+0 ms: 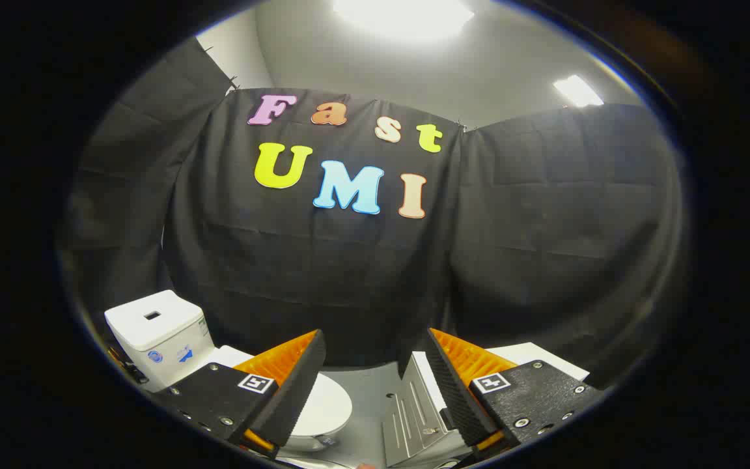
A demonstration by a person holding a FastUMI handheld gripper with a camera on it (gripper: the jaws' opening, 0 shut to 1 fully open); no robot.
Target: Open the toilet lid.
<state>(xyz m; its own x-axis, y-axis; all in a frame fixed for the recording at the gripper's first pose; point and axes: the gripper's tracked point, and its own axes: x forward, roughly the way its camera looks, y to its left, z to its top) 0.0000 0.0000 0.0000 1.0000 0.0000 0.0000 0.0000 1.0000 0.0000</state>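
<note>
Gripper (375, 384): fingers spread, holding nothing.
Toilet lid (326, 407): down (partly hidden by one finger), lying flat, long axis running away from the tank (157, 335).

Black cloth wall (362, 273), grey floor (368, 391), two ceiling lights (404, 16)

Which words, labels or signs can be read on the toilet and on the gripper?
Toilet tank: two blue stickers on its front, too small and blurred to read.
Gripper: a square black-and-white marker on each finger, a pattern and not words.
Toilet lid: no text seen. It lies shut just past the open fingers, which hold nothing.
</note>
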